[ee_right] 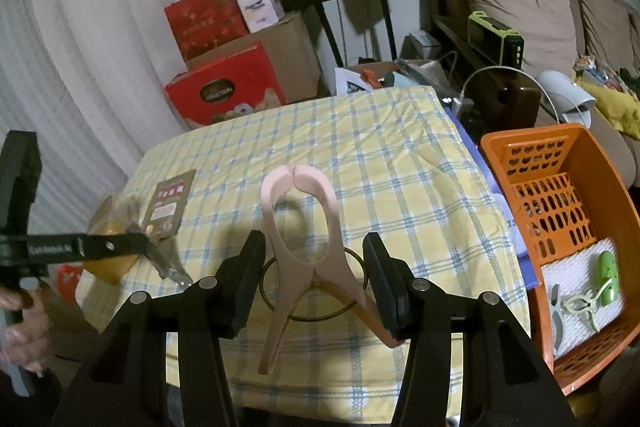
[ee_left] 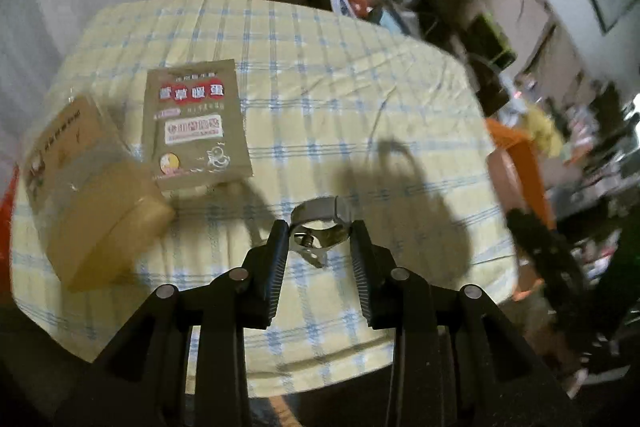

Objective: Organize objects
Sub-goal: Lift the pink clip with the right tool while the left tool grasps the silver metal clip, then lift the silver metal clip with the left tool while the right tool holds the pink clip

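My left gripper (ee_left: 320,237) is shut on a small shiny metal clip (ee_left: 316,231), held a little above the checked tablecloth (ee_left: 340,87). The right wrist view shows this gripper (ee_right: 150,247) from the side at the table's left end, the metal clip (ee_right: 174,271) hanging from its tip. My right gripper (ee_right: 314,243) is shut on a large pink clip (ee_right: 300,227) with a wire ring. The clip's closed mouth points away from me and its two legs splay toward me. An orange basket (ee_right: 516,151) stands at the table's right.
A brown printed packet (ee_left: 196,127) lies flat at the table's left, beside a plastic-wrapped yellowish box (ee_left: 92,203). The basket holds a green clip (ee_right: 608,275) and pale clips on a white pad. Red cartons (ee_right: 224,91), speaker stands and a sofa lie beyond. A hand (ee_right: 20,327) grips the left tool.
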Demonstrator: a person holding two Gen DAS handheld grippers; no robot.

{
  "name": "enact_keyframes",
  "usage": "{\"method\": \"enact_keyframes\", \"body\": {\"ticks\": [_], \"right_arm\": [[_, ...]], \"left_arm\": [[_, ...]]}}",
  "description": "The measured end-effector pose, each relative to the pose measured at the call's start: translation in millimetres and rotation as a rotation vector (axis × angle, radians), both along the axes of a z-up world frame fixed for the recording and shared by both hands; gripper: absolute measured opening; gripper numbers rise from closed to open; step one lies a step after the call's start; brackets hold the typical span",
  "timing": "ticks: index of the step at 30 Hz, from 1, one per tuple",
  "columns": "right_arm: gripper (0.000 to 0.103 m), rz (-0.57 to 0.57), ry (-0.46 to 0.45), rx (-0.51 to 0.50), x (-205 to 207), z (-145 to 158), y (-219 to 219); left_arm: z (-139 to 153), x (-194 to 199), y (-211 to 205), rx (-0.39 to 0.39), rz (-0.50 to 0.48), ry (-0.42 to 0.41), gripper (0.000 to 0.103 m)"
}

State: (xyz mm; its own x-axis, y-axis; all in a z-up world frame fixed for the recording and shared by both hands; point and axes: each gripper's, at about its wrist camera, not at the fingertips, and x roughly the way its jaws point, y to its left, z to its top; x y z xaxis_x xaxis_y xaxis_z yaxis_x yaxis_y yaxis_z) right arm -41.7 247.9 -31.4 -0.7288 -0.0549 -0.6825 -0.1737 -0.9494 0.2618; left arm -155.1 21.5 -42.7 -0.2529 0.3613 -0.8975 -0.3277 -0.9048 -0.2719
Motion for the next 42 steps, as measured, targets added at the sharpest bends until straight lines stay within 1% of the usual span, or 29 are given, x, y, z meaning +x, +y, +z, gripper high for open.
{"method": "enact_keyframes", "body": {"ticks": [2, 4, 6, 7, 8, 10, 11, 12, 14, 16, 17, 21, 22, 26, 28, 30, 31, 32, 35, 37, 39, 40, 42], "right_arm": [[0.052, 0.010, 0.002, -0.014, -0.8, -0.9, -1.1], [0.052, 0.024, 0.016, -0.038, 0.0, 0.9, -1.3], [0.052, 0.028, 0.021, -0.036, 0.2, 3.0, -2.8], [0.052, 0.027, 0.018, -0.024, 0.1, 3.1, -3.7], [0.052, 0.025, 0.013, -0.013, 0.2, 2.7, -3.8], [0.052, 0.020, 0.006, -0.012, 0.8, 0.7, -1.3], [0.052, 0.014, 0.004, -0.016, 1.3, -0.6, 1.1], [0.052, 0.008, 0.001, -0.019, 1.6, -2.3, 3.7], [0.052, -0.004, -0.009, -0.027, 0.6, -6.8, 8.4], [0.052, -0.010, -0.018, -0.042, -0.3, -11.5, 11.5], [0.052, -0.008, -0.021, -0.047, -0.5, -13.7, 12.3], [0.052, -0.002, -0.025, -0.042, -0.9, -15.2, 9.7], [0.052, 0.000, -0.024, -0.041, -0.5, -14.5, 9.2], [0.052, 0.000, -0.017, -0.032, 1.1, -11.7, 8.5], [0.052, -0.006, -0.018, -0.036, 0.6, -12.3, 10.0], [0.052, -0.009, -0.021, -0.040, 0.9, -13.3, 11.7], [0.052, -0.011, -0.020, -0.039, 1.4, -13.0, 12.5], [0.052, -0.014, -0.020, -0.039, 1.9, -12.8, 13.2], [0.052, -0.019, -0.025, -0.042, 1.3, -14.4, 15.9], [0.052, -0.017, -0.038, -0.035, 1.1, -16.9, 15.5], [0.052, -0.019, -0.047, -0.024, 1.5, -18.0, 14.7], [0.052, -0.020, -0.047, -0.025, 1.8, -17.9, 14.6], [0.052, -0.020, -0.046, -0.027, 2.2, -17.6, 14.8]], "left_arm": [[-3.5, -2.2, 13.3, -0.049, -0.017, 0.016, 0.030], [-13.0, -12.1, 27.2, -0.075, -0.042, 0.010, 0.031], [-30.6, -26.1, 39.3, -0.089, -0.066, -0.041, 0.030], [-39.5, -31.9, 42.3, -0.099, -0.075, -0.063, 0.032], [-44.2, -35.4, 44.8, -0.088, -0.085, -0.066, 0.033], [-45.9, -34.9, 50.3, -0.131, -0.121, -0.054, 0.031], [-45.9, -33.3, 53.9, -0.184, -0.138, -0.043, 0.033], [-46.8, -31.4, 57.8, -0.231, -0.155, -0.034, 0.038], [-49.9, -26.9, 66.8, -0.307, -0.199, 0.001, 0.069], [-52.2, -21.1, 73.7, -0.345, -0.226, 0.032, 0.071], [-51.6, -18.9, 75.1, -0.343, -0.225, 0.043, 0.071], [-51.3, -10.2, 78.9, -0.327, -0.205, 0.035, 0.071], [-49.6, -8.2, 79.9, -0.310, -0.206, 0.029, 0.071], [-39.4, 2.6, 83.8, -0.182, -0.236, -0.014, 0.072], [-35.1, 7.1, 86.6, -0.170, -0.265, -0.016, 0.072], [-28.4, 14.4, 89.5, -0.151, -0.289, 0.018, 0.074], [-28.1, 16.5, 91.8, -0.148, -0.307, 0.026, 0.080], [-29.6, 19.5, 96.1, -0.160, -0.330, 0.029, 0.083], [-41.3, 25.0, 103.1, -0.229, -0.412, 0.014, 0.083], [-46.8, 27.6, 104.4, -0.239, -0.419, 0.023, 0.083], [-48.6, 35.4, 107.9, -0.265, -0.429, 0.066, 0.084], [-48.1, 39.7, 109.0, -0.269, -0.435, 0.087, 0.084], [-47.8, 43.6, 106.6, -0.249, -0.430, 0.094, 0.083]]}}
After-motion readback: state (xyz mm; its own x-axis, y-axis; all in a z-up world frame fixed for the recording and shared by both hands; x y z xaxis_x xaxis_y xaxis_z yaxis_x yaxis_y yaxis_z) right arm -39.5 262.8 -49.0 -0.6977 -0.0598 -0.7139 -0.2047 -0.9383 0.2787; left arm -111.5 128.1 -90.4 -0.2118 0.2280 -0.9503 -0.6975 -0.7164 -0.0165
